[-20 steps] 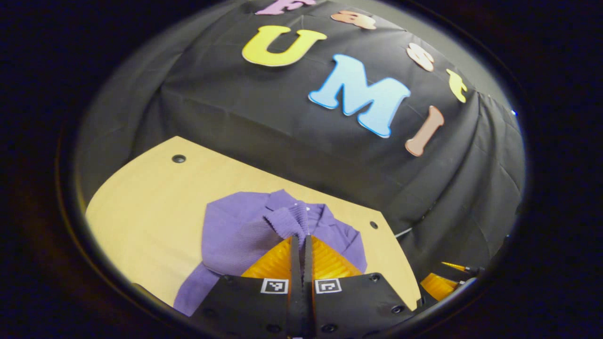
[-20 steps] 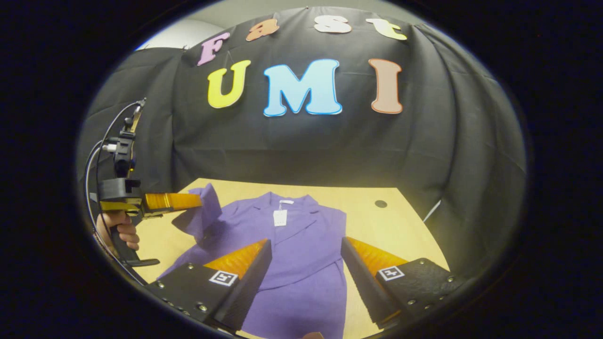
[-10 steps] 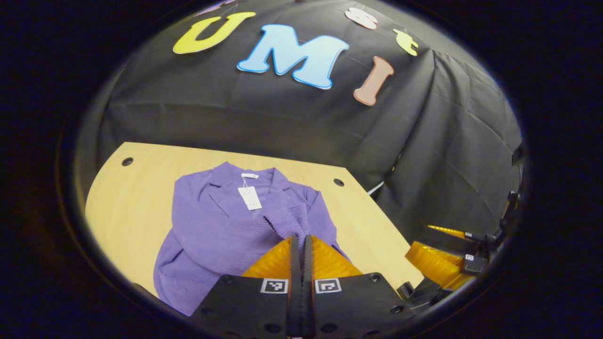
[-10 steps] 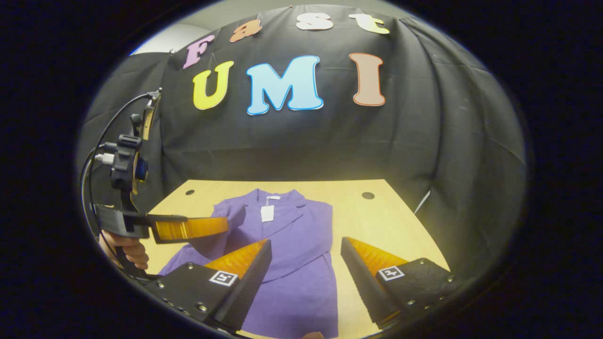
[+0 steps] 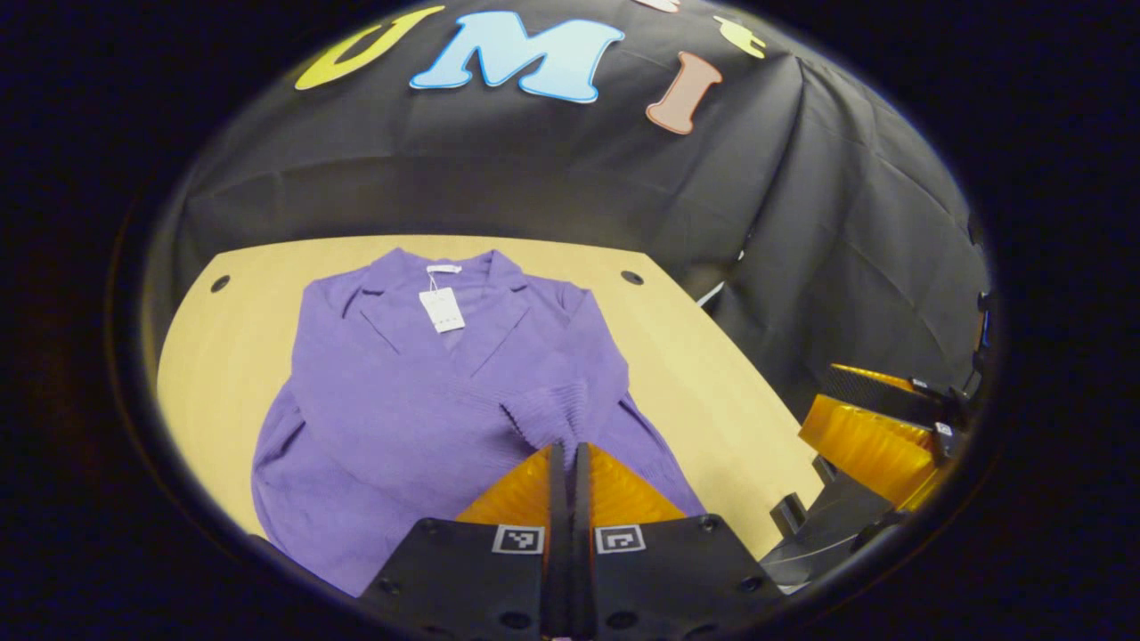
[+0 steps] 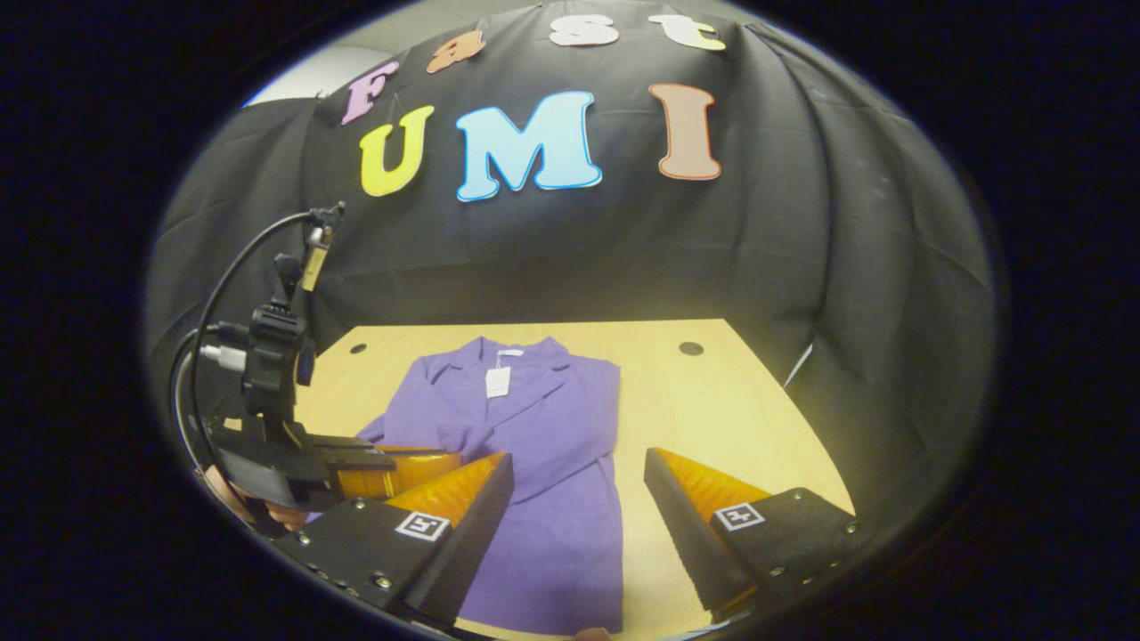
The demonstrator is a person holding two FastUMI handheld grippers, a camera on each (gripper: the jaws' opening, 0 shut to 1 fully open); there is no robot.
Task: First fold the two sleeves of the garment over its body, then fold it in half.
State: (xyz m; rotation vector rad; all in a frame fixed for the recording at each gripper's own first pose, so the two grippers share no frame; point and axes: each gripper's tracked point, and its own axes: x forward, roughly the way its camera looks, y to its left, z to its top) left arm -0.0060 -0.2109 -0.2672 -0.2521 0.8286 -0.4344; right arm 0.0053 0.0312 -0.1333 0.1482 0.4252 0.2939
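Your left gripper [image 5: 568, 454] has its fingers pressed together on the ribbed cuff [image 5: 550, 412] of one sleeve, which lies drawn across the body of the garment [image 5: 419, 401]. In the right gripper view, that gripper [image 6: 392, 467] sits low at 8 o'clock, reaching in over the cloth's near edge, with your hand [image 6: 233, 499] on its handle below and a cable looping above it. Your right gripper [image 6: 577, 476] is spread wide and grips nothing; it hangs above the lower part of the garment and the bare table [image 6: 712, 409] beside it.

You have the purple garment lying flat on the light wooden table, its long axis running from the collar at 12 o'clock, toward the booth wall, down to the hem at 6 o'clock. A white tag [image 5: 443, 310] hangs at the neckline; its print is too small to read. Small square black-and-white markers sit on the gripper bodies.
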